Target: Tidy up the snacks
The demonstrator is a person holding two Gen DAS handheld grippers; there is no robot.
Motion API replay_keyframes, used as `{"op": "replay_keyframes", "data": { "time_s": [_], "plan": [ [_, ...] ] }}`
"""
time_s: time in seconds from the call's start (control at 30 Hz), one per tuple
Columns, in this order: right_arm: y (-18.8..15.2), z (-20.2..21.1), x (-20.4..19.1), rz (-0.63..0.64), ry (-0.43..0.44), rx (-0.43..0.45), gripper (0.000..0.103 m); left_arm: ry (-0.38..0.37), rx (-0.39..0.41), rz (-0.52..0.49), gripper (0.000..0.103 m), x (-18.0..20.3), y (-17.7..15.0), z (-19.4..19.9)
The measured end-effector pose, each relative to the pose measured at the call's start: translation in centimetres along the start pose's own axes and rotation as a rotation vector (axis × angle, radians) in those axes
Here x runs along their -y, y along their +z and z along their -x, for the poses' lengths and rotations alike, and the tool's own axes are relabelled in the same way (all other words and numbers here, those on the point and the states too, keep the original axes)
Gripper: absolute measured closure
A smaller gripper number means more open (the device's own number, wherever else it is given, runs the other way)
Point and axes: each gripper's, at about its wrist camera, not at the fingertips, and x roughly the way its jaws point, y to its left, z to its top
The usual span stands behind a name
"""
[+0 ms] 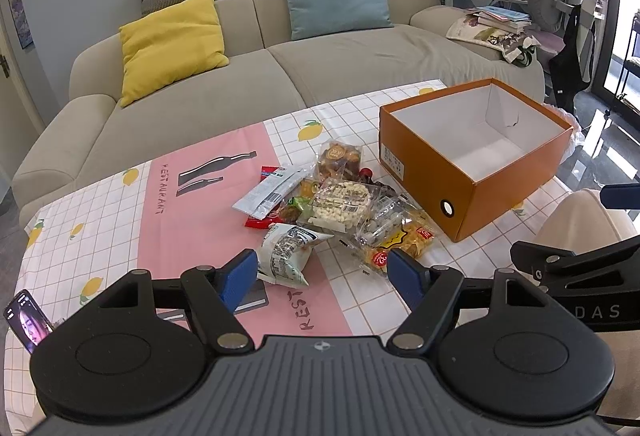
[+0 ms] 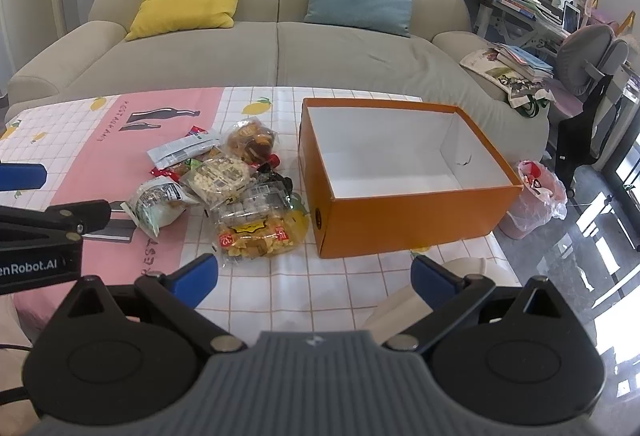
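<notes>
A pile of snack packets lies on the tablecloth, left of an open orange box with a white, empty inside. The pile and the box also show in the right wrist view. My left gripper is open and empty, just in front of a white-green bag and a yellow crisp packet. My right gripper is open and empty, above the table's near edge, in front of the yellow packet and the box's near corner.
A lemon-print and pink tablecloth covers the table. A phone leans at the near left. A beige sofa with cushions stands behind. A pink bin sits on the floor at the right, near a cluttered desk and chair.
</notes>
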Motion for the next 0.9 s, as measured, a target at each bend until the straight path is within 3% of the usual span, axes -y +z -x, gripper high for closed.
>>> {"op": "replay_keyframes", "data": {
  "time_s": [0.9],
  "plan": [
    [0.17, 0.18, -0.08, 0.001, -0.003, 0.001, 0.003, -0.003, -0.002, 0.004, 0.016, 0.08, 0.01, 0.16]
  ]
}}
